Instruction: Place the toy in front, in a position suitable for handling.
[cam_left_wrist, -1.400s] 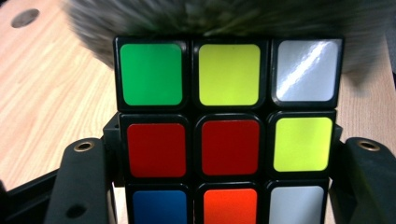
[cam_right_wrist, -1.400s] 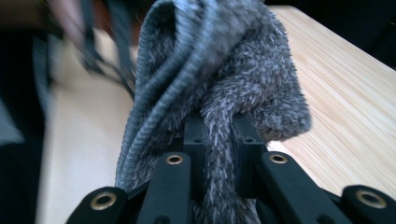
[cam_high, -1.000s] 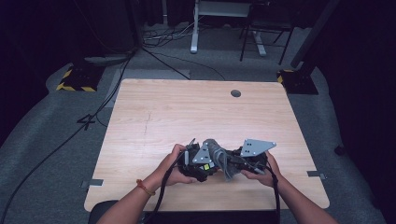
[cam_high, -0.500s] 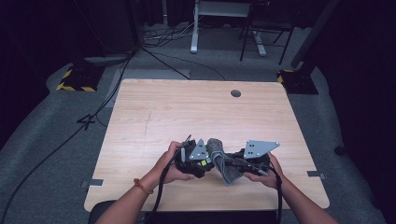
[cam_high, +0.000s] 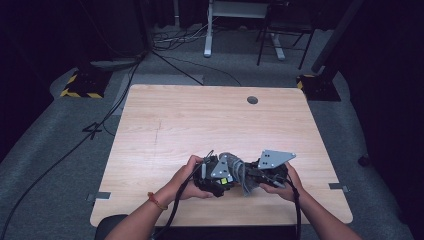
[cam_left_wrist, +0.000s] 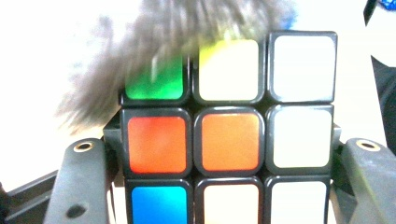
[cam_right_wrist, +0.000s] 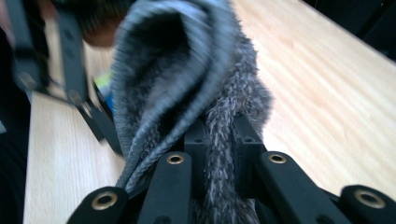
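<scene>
Rubik's cube (cam_left_wrist: 229, 135), scrambled, is sitting clamped between the two black jaws of the left gripper (cam_left_wrist: 224, 186), which are pressing on its left and right sides. In the left gripper view its facing side is showing a green, a yellow and a white tile along the top, red, orange and white across the middle, and blue with two pale tiles at the bottom. A grey fuzzy cloth (cam_left_wrist: 187, 42) is lying against the cube's upper edge there, blurring over the green and yellow tiles.

In the right gripper view the same cloth (cam_right_wrist: 187, 84) is being pinched in the right gripper (cam_right_wrist: 222, 140), its jaws drawn together on a twisted strand, while the rest is folding upward in a loose loop toward the other gripper's black frame.

Seen from the high view, the cube (cam_high: 226, 180) is being held low over the near edge of the wooden table (cam_high: 200, 120), close in front of the person. The left gripper (cam_high: 212, 175) and the right gripper (cam_high: 260, 175) are meeting almost nose to nose, with the cloth (cam_high: 239, 172) bunching between them. The left hand (cam_high: 187, 175) and the right hand (cam_high: 287, 182) are each wrapping around a gripper body, with cables trailing back over the table's near edge.
</scene>
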